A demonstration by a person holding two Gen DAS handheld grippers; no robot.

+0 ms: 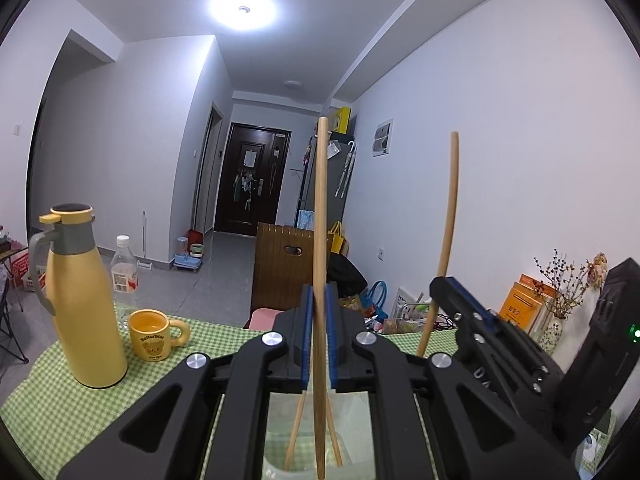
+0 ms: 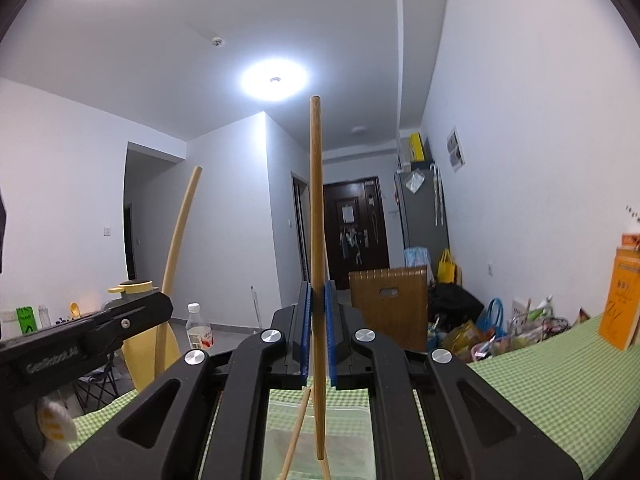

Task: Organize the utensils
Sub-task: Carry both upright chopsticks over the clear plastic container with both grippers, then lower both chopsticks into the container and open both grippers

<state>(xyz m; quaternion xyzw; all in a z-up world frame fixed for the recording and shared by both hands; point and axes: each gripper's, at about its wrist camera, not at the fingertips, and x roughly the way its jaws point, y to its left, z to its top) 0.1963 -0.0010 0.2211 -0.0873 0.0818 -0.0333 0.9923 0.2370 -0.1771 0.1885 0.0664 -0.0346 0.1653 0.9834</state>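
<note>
Your left gripper [image 1: 319,332] has its blue-padded fingers [image 1: 306,336] pinched together on a wooden chopstick [image 1: 320,240], which stands nearly upright and runs from well above the pads down past them toward a clear plastic container [image 1: 352,412] directly below. Two more chopsticks [image 1: 297,432] lean inside that container, their tips splayed apart.

Your right gripper [image 2: 318,332] is likewise clamped on a second chopstick [image 2: 316,240], held upright, its lower end hanging over the same clear container [image 2: 352,420], where a thinner stick [image 2: 298,432] leans at a slant. Each gripper shows in the other's camera: from the left wrist you see the right gripper [image 1: 456,292] just to the side with its stick [image 1: 446,240] rising from it; from the right wrist, the left gripper's stick [image 2: 178,248] curves up past a black arm.

The container sits on a green checked tablecloth [image 1: 60,400]. Farther along the table on your left stand a yellow bear mug [image 1: 154,334], a tall yellow thermos jug [image 1: 84,300] with a grey handle, and a clear plastic bottle [image 1: 124,272] behind them. On the right edge an orange book [image 2: 620,304] stands against the wall, near a vase of dried flowers [image 1: 558,300].

Beyond the table a brown wooden chair back [image 1: 290,268] faces you, and a dark front door [image 1: 252,184] closes the far end of the hallway.
</note>
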